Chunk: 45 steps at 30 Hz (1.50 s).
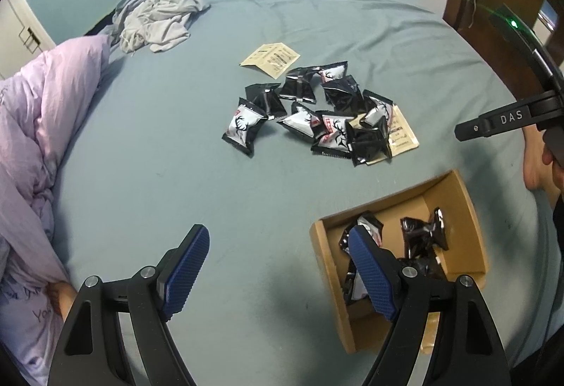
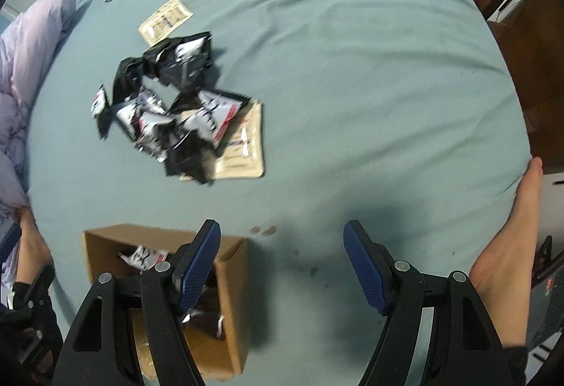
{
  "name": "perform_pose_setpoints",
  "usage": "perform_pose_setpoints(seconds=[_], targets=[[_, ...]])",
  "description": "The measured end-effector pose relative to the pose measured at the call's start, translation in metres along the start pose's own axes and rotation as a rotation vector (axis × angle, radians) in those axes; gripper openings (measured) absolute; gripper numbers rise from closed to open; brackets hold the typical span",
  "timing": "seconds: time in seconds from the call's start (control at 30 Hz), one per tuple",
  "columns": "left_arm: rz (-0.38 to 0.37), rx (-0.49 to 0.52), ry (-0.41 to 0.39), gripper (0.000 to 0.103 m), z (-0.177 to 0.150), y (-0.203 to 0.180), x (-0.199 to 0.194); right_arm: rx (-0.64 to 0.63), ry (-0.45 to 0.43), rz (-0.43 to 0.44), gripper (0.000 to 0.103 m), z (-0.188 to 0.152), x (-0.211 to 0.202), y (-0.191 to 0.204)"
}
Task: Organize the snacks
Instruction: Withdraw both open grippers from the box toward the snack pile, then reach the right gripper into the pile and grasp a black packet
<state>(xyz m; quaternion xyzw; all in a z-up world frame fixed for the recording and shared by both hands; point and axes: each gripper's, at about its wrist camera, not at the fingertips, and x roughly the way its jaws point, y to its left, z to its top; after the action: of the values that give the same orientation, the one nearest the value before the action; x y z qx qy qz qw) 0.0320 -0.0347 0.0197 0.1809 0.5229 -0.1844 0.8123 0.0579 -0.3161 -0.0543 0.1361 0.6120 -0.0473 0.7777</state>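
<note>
On the blue-grey bedsheet (image 1: 169,146) lies a loose heap of black-and-silver foil snack packets (image 1: 317,111), each a small pillow pack with crimped, saw-toothed ends and, on some, a black antler print and a red label. In the left wrist view the heap stretches roughly from lower left to upper right, and the packets within it point every way: the one at the left end (image 1: 245,125) is set a little apart and runs its long axis from upper right down to lower left. Two flat beige paper sachets with printed text frame the heap, one (image 1: 270,57) at its far edge and one (image 1: 402,134) partly under the packets at the near right. Nearer the camera sits an open brown cardboard box (image 1: 469,210), its long axis running away from the viewer and tilted slightly rightward; several packets (image 1: 423,234) already lie inside it, jumbled. The left gripper (image 1: 278,266) hovers over the sheet with its blue-padded jaws wide apart and nothing between them, its right finger (image 1: 370,269) overlapping the box's open top in the picture. The right gripper (image 2: 282,266) also points down at bare sheet just right of the box (image 2: 232,266), jaws spread and empty; this view is motion-blurred. A crumpled grey garment (image 1: 158,19) and a lilac quilt (image 1: 46,104) lie along the far left, and a bare foot (image 2: 507,266) rests at the sheet's right edge.
</note>
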Motion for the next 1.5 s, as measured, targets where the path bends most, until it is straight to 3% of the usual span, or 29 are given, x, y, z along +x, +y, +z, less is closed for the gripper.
perform_pose_setpoints(seconds=[0.17, 0.37, 0.5, 0.7, 1.03, 1.1, 1.13, 1.17, 1.5], targets=[[0.004, -0.016, 0.011, 0.082, 0.007, 0.005, 0.008, -0.020, -0.015, -0.023, 0.072, 0.015, 0.010, -0.003], [-0.024, -0.027, 0.021, 0.082, 0.017, 0.008, 0.018, -0.002, 0.012, 0.073, 0.072, 0.033, 0.033, 0.003], [-0.036, -0.047, 0.032, 0.082, 0.023, 0.015, 0.028, -0.050, 0.034, 0.136, 0.072, 0.039, 0.049, 0.026], [-0.065, -0.115, 0.083, 0.082, 0.027, 0.031, 0.050, -0.106, 0.078, 0.156, 0.072, 0.046, 0.082, 0.059], [0.023, -0.111, 0.120, 0.082, 0.029, 0.051, 0.086, -0.131, 0.111, 0.177, 0.071, 0.051, 0.118, 0.083], [0.029, -0.130, 0.134, 0.082, 0.030, 0.057, 0.093, -0.165, 0.086, 0.181, 0.052, 0.049, 0.117, 0.087], [0.033, -0.143, 0.144, 0.082, 0.030, 0.061, 0.097, -0.180, 0.089, 0.177, 0.036, 0.047, 0.117, 0.088], [0.035, -0.152, 0.152, 0.082, 0.030, 0.063, 0.100, -0.188, 0.087, 0.177, 0.031, 0.047, 0.116, 0.088], [0.085, -0.176, 0.202, 0.082, 0.043, 0.064, 0.132, -0.143, 0.037, 0.283, 0.025, 0.043, 0.074, 0.058]])
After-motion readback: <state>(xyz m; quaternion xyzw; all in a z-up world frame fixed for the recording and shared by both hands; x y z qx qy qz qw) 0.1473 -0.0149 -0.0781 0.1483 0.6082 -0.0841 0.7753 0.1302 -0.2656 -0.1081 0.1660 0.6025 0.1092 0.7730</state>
